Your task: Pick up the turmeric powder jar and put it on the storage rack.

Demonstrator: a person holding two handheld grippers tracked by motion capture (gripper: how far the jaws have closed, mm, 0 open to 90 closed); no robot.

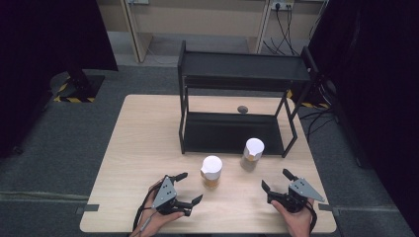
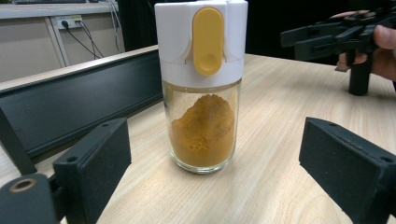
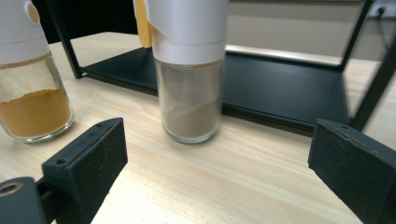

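Two glass spice jars with white lids stand on the wooden table. The jar of orange powder has a yellow lid tab and stands just ahead of my left gripper, whose jaws are open with the jar beyond them, not touched. The jar of grey-brown powder stands by the front of the black shelf rack. My right gripper is open on the table, pointing at that jar, with a gap to it.
The two-tier black rack takes up the table's far middle, its lower tray resting on the tabletop. A small round grey thing lies behind it. The other hand and its gripper appear at the upper right of the left gripper view.
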